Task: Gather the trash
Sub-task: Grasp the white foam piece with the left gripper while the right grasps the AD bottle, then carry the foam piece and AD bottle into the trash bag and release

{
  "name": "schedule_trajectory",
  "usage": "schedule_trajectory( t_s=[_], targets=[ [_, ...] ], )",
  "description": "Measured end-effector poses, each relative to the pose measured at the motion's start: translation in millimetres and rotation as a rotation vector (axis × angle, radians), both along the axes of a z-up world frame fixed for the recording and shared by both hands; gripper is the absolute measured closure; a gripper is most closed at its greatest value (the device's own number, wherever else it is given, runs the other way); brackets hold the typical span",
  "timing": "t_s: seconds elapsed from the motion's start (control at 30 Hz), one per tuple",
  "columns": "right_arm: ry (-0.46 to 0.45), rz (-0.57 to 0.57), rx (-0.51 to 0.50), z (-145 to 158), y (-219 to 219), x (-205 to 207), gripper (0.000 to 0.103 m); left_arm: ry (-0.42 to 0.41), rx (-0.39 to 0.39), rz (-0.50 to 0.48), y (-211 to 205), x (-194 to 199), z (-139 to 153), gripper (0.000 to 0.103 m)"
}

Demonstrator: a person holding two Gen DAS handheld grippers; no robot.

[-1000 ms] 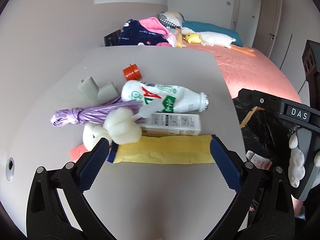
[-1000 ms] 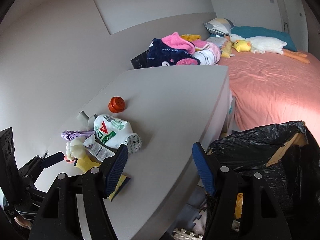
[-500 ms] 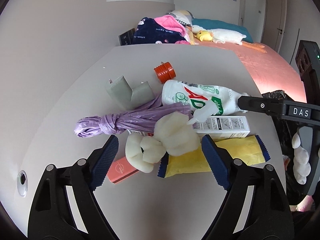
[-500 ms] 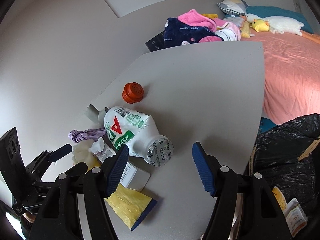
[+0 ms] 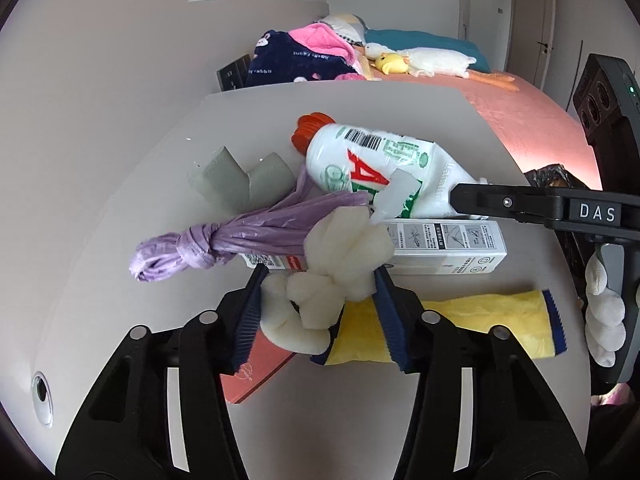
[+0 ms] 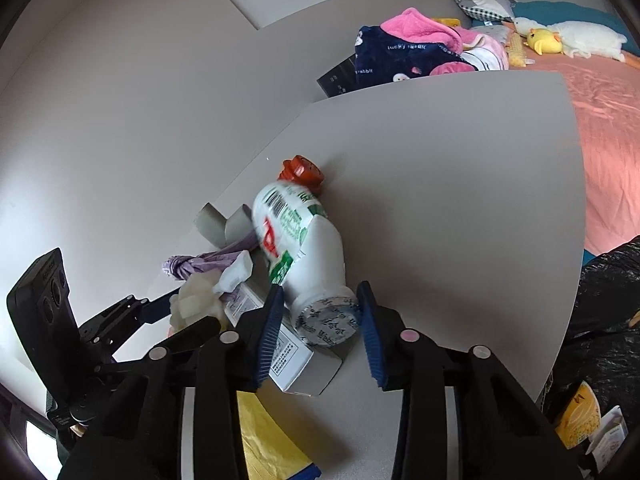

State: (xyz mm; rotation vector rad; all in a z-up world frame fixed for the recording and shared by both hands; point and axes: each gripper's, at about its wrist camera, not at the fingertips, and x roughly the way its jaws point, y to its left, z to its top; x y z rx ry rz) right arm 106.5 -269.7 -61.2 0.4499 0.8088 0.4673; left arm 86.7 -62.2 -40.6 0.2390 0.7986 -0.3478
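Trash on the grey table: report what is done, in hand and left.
Done: some wrappers already lie in the black bin bag. In hand: the left hand-held gripper, its jaws just closing, squeezes the white foam lump; the right hand-held gripper, also closing, brackets the white plastic bottle. Left: the purple knotted bag, white carton, yellow pouch.

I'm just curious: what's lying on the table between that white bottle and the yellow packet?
A long white carton lies between the white bottle and the yellow packet, clearest in the left wrist view.
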Motion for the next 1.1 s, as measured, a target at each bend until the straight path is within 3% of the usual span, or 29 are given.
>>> schedule_trajectory(
  t_s=[0.07,0.33,0.6,1.1],
  targets=[
    [-0.024,-0.010,-0.036,1.9,2.3,-3.3,0.069,-0.002,-0.023,0.015,3.1,1.1,1.2,0.060],
    [-0.091,-0.031,-0.028,13.2,-5.1,-18.4,0.069,-0.047,-0.135,0.080,19.0,-2.5,21.2,0.066],
    [-0.126,-0.061,-0.004,30.8,-20.5,-30.8,0.069,-0.079,-0.136,0.064,6.9,-13.9,35.9,0.066],
    [-0.203,-0.190,-0.042,64.4,-79.2,-79.9,0.069,-0.122,-0.156,-0.002,-55.9,-38.8,60.0,0.066]
  ],
)
